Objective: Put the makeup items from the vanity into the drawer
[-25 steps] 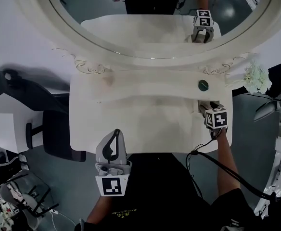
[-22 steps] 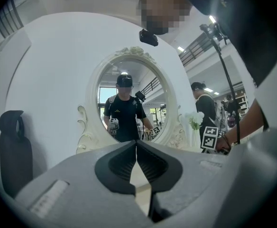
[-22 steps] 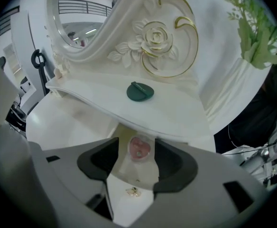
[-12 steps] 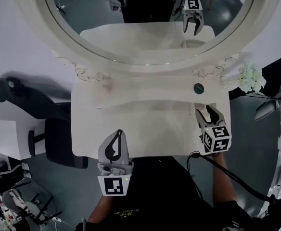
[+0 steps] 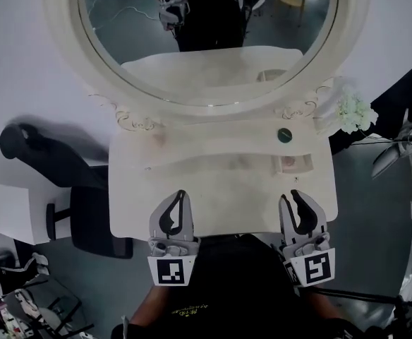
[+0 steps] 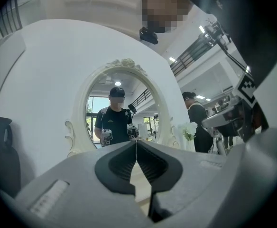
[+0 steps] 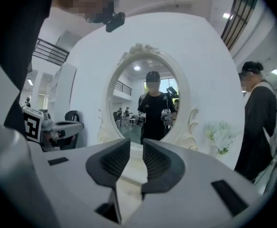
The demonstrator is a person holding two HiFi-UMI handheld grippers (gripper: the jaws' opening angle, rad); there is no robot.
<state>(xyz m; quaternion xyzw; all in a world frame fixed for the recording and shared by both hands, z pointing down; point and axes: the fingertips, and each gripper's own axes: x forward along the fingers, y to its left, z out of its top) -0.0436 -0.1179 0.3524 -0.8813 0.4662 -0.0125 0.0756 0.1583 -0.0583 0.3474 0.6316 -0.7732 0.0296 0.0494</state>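
On the white vanity, a small round dark green item sits on the raised back ledge at the right. A pale pink rectangular item lies just in front of it. My left gripper hovers at the vanity's front edge, shut and empty, its tips touching in the left gripper view. My right gripper is level with it at the front right, short of the pink item. Its jaws are closing, a narrow gap still shows, and nothing is between them. No drawer is distinguishable.
A large oval mirror rises behind the vanity and reflects both grippers. White flowers stand at the right rear corner. A dark chair stands to the left of the vanity. A person in black stands at the right.
My right gripper has drawn back from the vanity's right side to the front edge, uncovering the pink item, and its jaws have narrowed. The left gripper has barely shifted.
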